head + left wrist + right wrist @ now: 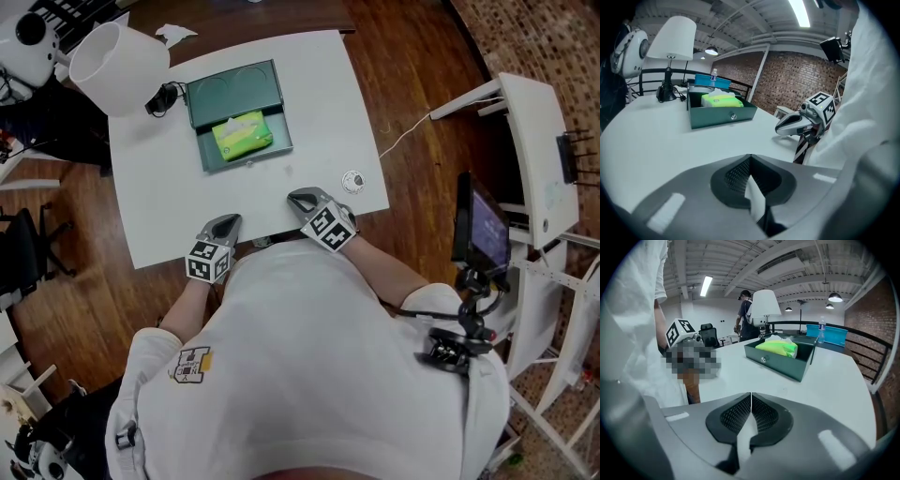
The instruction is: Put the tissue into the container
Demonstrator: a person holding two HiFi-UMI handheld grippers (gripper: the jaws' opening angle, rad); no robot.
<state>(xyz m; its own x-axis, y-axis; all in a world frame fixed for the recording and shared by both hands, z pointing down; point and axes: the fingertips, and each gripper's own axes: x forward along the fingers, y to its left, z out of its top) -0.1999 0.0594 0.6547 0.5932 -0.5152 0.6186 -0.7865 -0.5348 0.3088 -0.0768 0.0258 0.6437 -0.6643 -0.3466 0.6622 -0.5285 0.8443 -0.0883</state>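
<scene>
A dark green container [208, 159] stands with its lid laid back on the white table [309, 103]. A green and yellow tissue pack [242, 135] lies inside it. The left gripper view shows the same box [722, 115] and pack [723, 100], and so does the right gripper view, box [780, 364] and pack [778, 347]. My left gripper [225, 222] rests at the table's near edge, shut and empty. My right gripper [298, 199] sits beside it to the right, also shut with nothing between its pads. Both are well short of the box.
A white lamp [117, 66] stands at the far left corner, a crumpled white tissue [173, 34] lies beyond it. A small round disc [352, 181] lies near the right edge. A tablet on a stand [478, 230] and a white rack [539, 150] stand to the right.
</scene>
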